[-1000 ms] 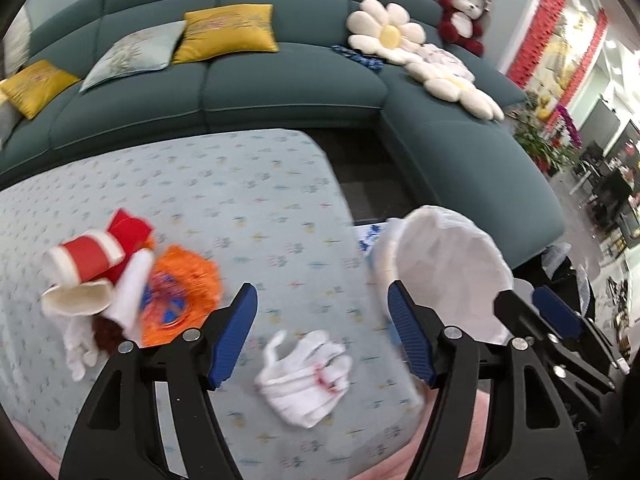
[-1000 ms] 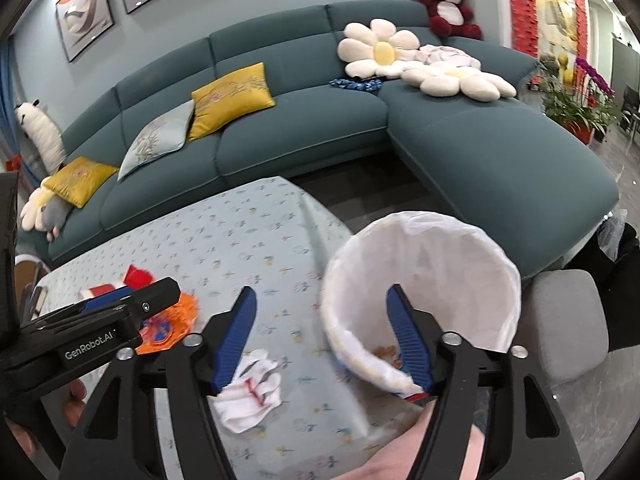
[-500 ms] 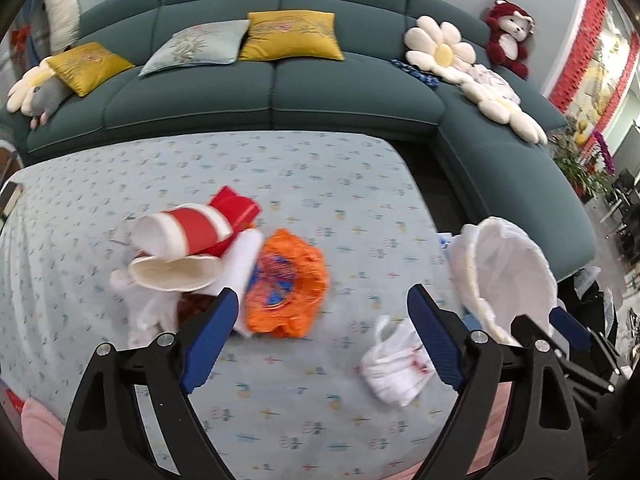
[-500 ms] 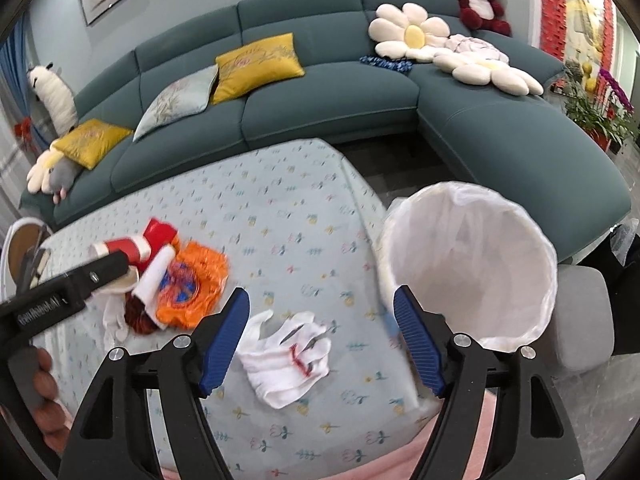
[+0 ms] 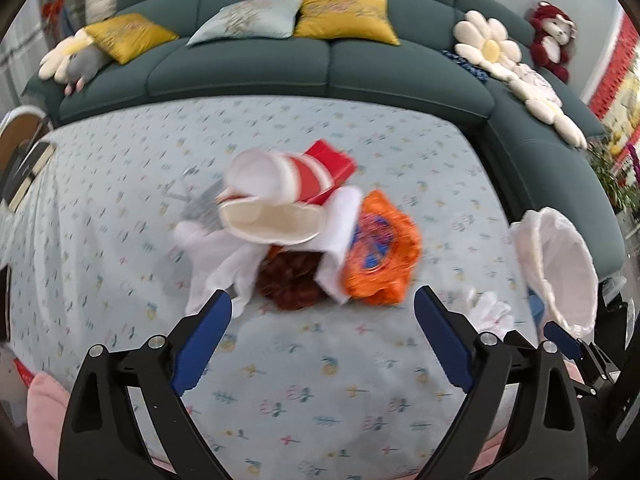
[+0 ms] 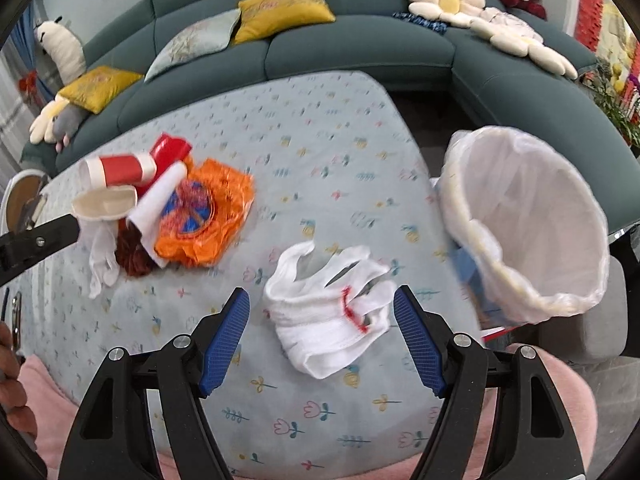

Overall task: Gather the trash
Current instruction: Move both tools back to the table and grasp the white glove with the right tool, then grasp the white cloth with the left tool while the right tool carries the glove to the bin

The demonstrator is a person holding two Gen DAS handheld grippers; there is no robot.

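A heap of trash lies on the patterned table cloth [image 5: 312,360]: a red-and-white paper cup [image 5: 280,178], a cream paper cup [image 5: 268,222], an orange foil bag [image 5: 380,256], a brown clump [image 5: 290,282] and white tissue. My left gripper [image 5: 322,318] hovers just before the heap, its jaws opening, nothing between them. A crumpled white glove with red stitching [image 6: 332,312] lies between the wide-apart jaws of my right gripper [image 6: 322,314]; the pads do not touch it. A white-lined trash bin [image 6: 528,224] stands at the table's right edge.
A teal corner sofa [image 5: 320,68] with yellow and grey cushions, flower pillows and a red plush bear [image 5: 550,38] wraps behind and right of the table. A grey stool [image 6: 600,332] sits below the bin. Books lie at the table's left edge [image 5: 24,176].
Both grippers swung left and lower, away from the bin. The left one now faces the trash heap with wider jaws. The right one came down around the white glove.
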